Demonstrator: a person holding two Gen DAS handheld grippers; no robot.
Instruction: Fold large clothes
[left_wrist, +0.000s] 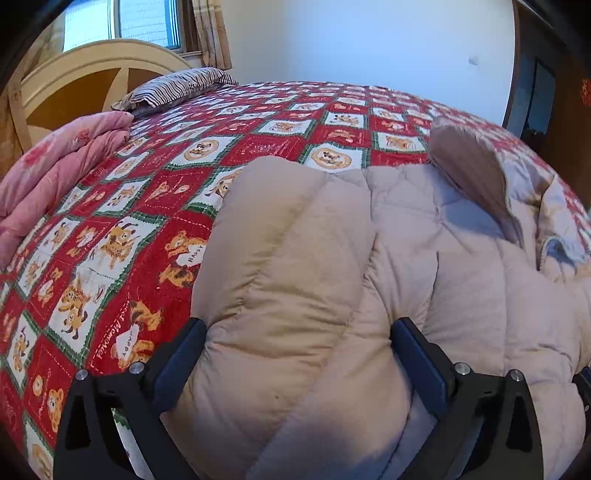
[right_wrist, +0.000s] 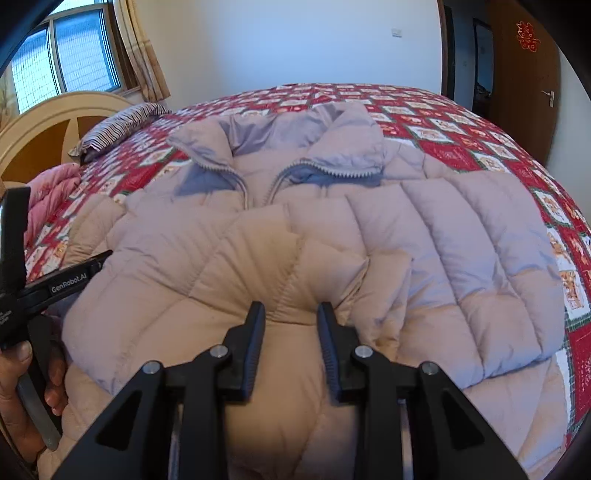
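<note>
One padded jacket (right_wrist: 295, 236); patterned bedspread (right_wrist: 461, 122)

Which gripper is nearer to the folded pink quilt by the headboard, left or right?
Left. The left gripper works the puffer coat edge on the side where the pink quilt lies; the right gripper sits over the coat's middle, farther off.

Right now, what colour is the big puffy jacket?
Pale pinkish beige, quilted; the puffy jacket shows best in the right wrist view.
</note>
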